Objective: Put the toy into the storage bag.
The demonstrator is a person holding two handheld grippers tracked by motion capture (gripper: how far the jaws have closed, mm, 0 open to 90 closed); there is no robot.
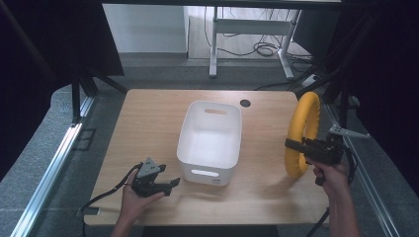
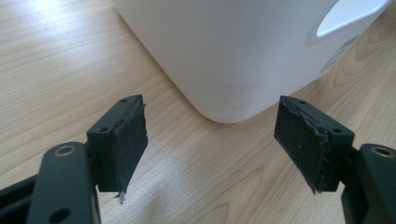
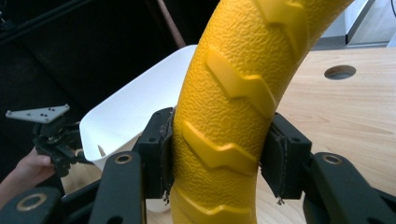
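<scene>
Right gripper (image 1: 296, 146) clamped on yellow ring (image 1: 302, 131), upright at three o'clock of white bin (image 1: 210, 143); ring's top cut off close up. Left gripper (image 1: 170, 183) spread, empty, at seven o'clock.

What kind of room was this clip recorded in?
Probably a lab or office recording station: a light wooden table with a cable hole, black curtains at both sides, and a white desk frame with loose cables on the floor behind.

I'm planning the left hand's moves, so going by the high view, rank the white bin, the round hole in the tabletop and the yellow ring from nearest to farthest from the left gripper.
From the left gripper:
1. white bin, just right of it, mid-table.
2. round hole, far edge, beyond the bin.
3. yellow ring, right edge, clamped in the right gripper.
</scene>
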